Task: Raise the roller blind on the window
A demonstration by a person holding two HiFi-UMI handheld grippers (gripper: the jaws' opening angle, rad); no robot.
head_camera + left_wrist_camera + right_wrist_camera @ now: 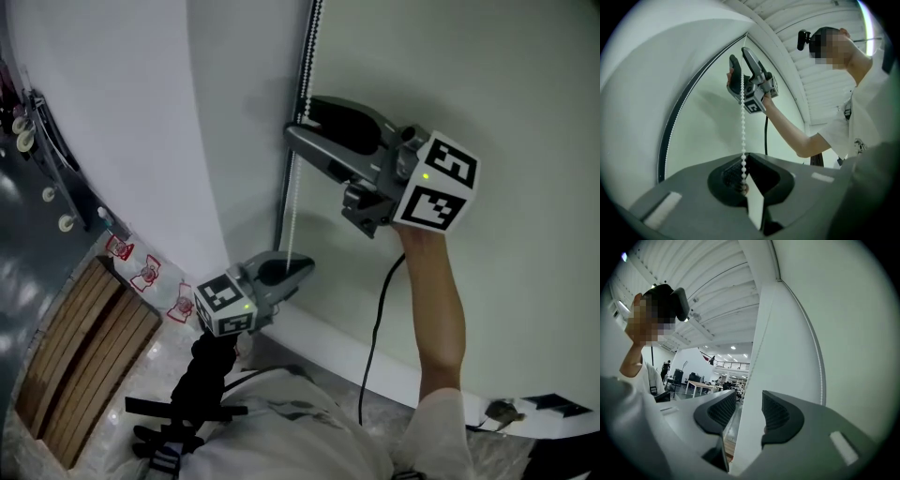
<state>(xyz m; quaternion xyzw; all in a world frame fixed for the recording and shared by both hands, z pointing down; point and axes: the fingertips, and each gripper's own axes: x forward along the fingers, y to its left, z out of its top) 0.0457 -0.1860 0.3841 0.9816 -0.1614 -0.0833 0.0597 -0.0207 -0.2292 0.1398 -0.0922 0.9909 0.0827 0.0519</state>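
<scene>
Roller blind (112,141) runs on a light, limp, slippery bead chain (293,206), pinched in the left claw (302,271); the right claw (302,124) gapes wide at 12 o'clock, probably the next hold.

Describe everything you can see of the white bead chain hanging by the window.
The bead chain is a string of small round white beads, plastic by the look, hanging taut and nearly vertical beside the window's edge. Its lower end runs into the left tool, whose jaws are closed on it. Higher up it passes between the jaws of the right tool, which stand apart and do not pinch it. Above that it runs on upward, out of the head view.
</scene>
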